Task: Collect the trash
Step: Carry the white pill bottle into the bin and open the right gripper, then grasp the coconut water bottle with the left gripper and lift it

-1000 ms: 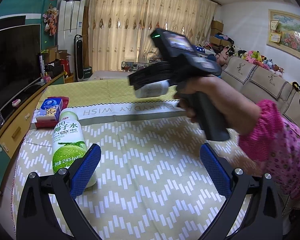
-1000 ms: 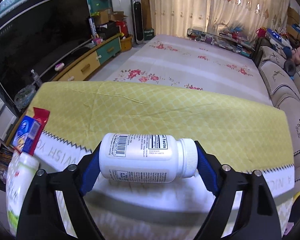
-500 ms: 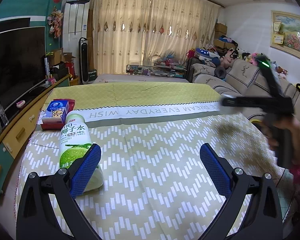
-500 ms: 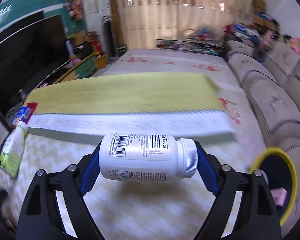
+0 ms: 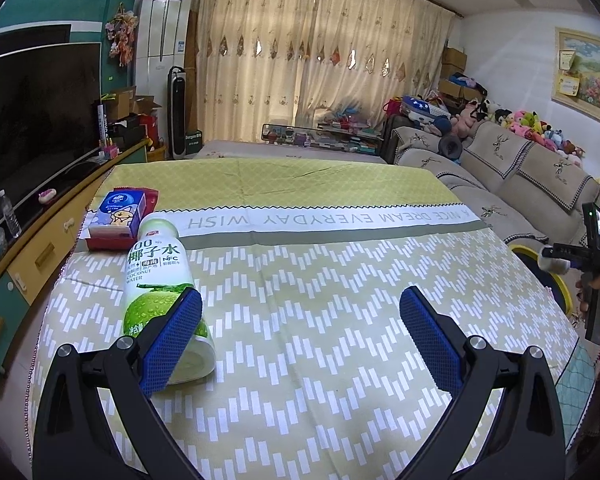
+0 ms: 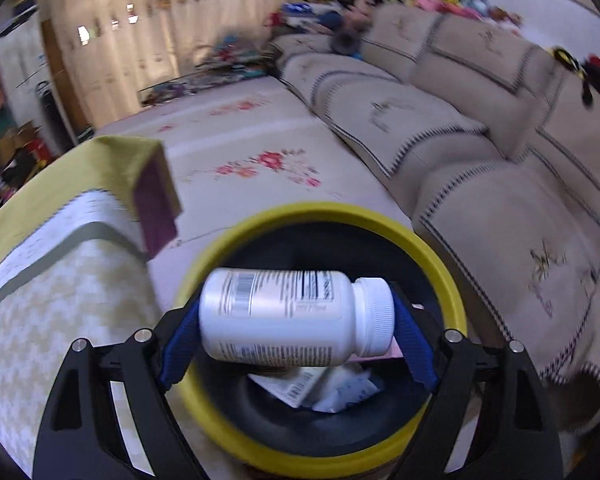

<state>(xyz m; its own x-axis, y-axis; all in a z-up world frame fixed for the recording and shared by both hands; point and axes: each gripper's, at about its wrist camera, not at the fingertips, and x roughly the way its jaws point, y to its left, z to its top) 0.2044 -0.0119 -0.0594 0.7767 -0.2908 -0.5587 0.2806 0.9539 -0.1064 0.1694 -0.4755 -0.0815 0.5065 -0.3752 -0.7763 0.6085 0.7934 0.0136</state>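
My right gripper (image 6: 296, 324) is shut on a white pill bottle (image 6: 296, 316), held sideways above a yellow-rimmed black trash bin (image 6: 436, 264) on the floor. Paper and wrappers (image 6: 320, 388) lie inside the bin. My left gripper (image 5: 300, 336) is open and empty above the table. A coconut water bottle (image 5: 160, 280) lies on its side just beyond its left finger (image 5: 172, 344). In the left wrist view the right gripper (image 5: 556, 260) holds the bottle off the table's right edge, over the bin (image 5: 560, 284).
A tissue pack on a red packet (image 5: 118, 216) lies at the table's far left. The table has a yellow-green cloth (image 5: 320, 280). A beige sofa (image 6: 480, 184) stands beside the bin. A TV cabinet (image 5: 28, 256) runs along the left.
My right gripper carried the pill bottle from over the table off its right edge to above the trash bin. My left gripper stayed open and nearly still.
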